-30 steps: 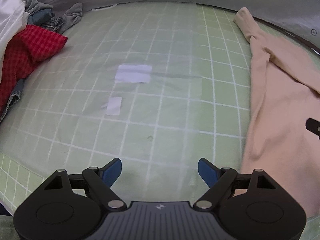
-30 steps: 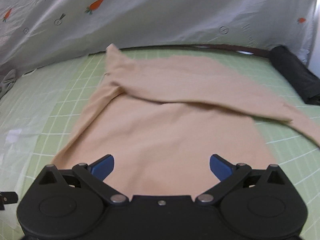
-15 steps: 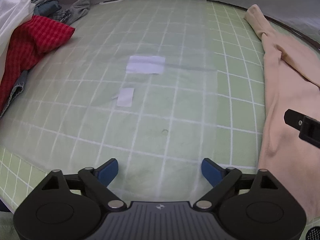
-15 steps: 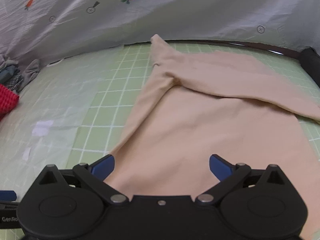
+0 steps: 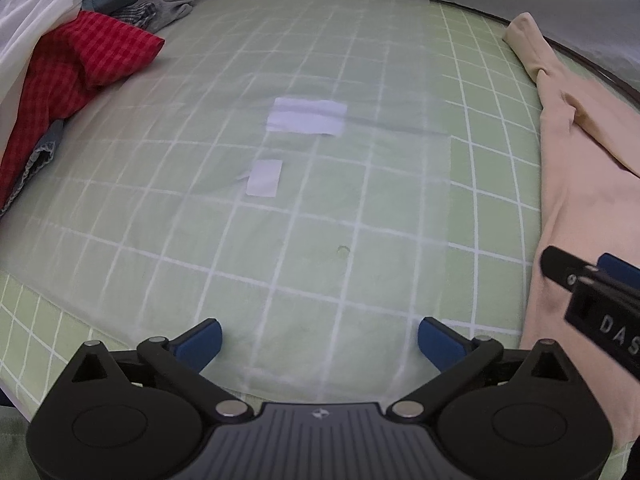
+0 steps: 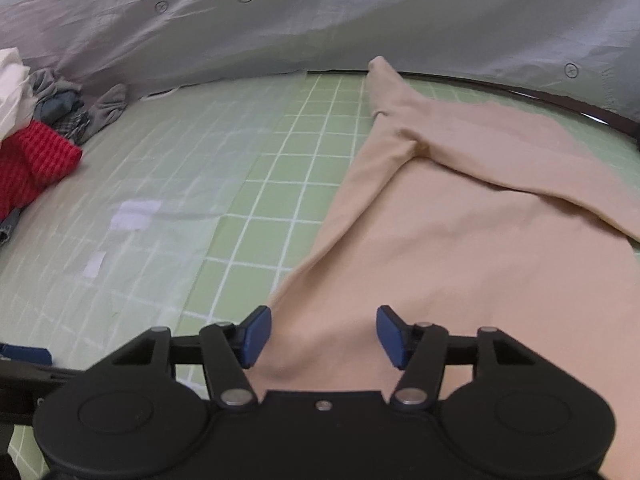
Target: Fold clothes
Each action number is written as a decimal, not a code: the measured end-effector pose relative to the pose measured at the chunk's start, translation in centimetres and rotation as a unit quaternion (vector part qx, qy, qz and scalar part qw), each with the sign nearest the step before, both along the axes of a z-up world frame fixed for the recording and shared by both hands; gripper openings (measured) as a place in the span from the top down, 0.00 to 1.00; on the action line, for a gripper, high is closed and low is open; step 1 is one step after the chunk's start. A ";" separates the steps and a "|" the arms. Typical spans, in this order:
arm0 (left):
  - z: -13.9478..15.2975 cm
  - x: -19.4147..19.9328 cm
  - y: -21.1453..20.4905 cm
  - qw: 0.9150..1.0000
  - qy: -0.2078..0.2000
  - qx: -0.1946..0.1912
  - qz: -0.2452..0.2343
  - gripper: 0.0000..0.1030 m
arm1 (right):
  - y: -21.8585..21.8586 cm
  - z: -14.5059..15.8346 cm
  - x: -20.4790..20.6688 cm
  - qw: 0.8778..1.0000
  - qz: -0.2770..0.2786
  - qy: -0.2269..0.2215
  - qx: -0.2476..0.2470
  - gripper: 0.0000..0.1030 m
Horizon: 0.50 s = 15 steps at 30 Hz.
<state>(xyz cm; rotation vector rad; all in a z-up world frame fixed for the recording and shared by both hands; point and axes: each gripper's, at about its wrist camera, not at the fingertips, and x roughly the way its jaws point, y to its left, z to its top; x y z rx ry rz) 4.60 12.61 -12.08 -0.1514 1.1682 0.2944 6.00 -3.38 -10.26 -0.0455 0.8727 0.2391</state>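
Observation:
A beige garment (image 6: 460,240) lies spread flat on the green grid mat (image 6: 300,160), with a sleeve folded across its top. My right gripper (image 6: 324,336) hovers low over the garment's near left edge. Its jaws are closing with beige cloth lying between the blue pads, which stand apart from it. In the left wrist view the garment (image 5: 580,184) runs down the right side, and the right gripper's fingertips (image 5: 560,264) reach in over it. My left gripper (image 5: 320,344) is over bare mat (image 5: 360,200) left of the garment, jaws still opening and wide apart, nothing between them.
A heap of clothes sits at the far left: a red checked piece (image 5: 80,60), white cloth (image 5: 36,20) and grey items (image 5: 168,4). Two white tape patches (image 5: 306,116) mark the mat. A grey printed sheet (image 6: 320,20) rises behind the table.
My right gripper slid left across the beige garment to its left edge and its jaws narrowed. It came further into the left wrist view. The left gripper's jaws spread wider.

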 end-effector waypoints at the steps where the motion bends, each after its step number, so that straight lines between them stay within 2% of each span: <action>1: 0.0 0.0 0.0 1.000 -0.001 0.000 0.000 0.00 | 0.3 0.0 -0.1 1.000 0.005 0.000 -0.001 0.43; 4: 0.0 -0.1 0.1 1.000 -0.002 0.002 -0.003 0.00 | 0.9 -0.1 -0.5 1.000 0.016 0.000 -0.004 0.44; 7: 0.0 -0.3 0.1 1.000 -0.002 0.003 -0.003 0.00 | 1.1 -0.3 -0.6 1.000 0.023 0.006 -0.002 0.57; 9: 0.0 -0.3 0.1 1.000 -0.002 0.003 -0.004 0.00 | 1.1 -0.4 -0.6 1.000 0.028 0.011 0.000 0.76; 11: 0.0 -0.4 0.0 1.000 -0.001 0.002 -0.003 0.00 | 1.0 -0.6 -0.7 0.999 0.028 0.015 0.001 0.81; 12: 0.1 -0.4 0.0 1.000 -0.001 0.003 -0.003 0.00 | 1.0 -0.5 -0.8 0.999 0.030 0.014 0.003 0.89; 15: 0.1 -0.5 -0.1 1.000 -0.001 0.005 -0.003 0.00 | 0.6 -0.4 -0.9 0.999 0.029 0.013 0.012 0.93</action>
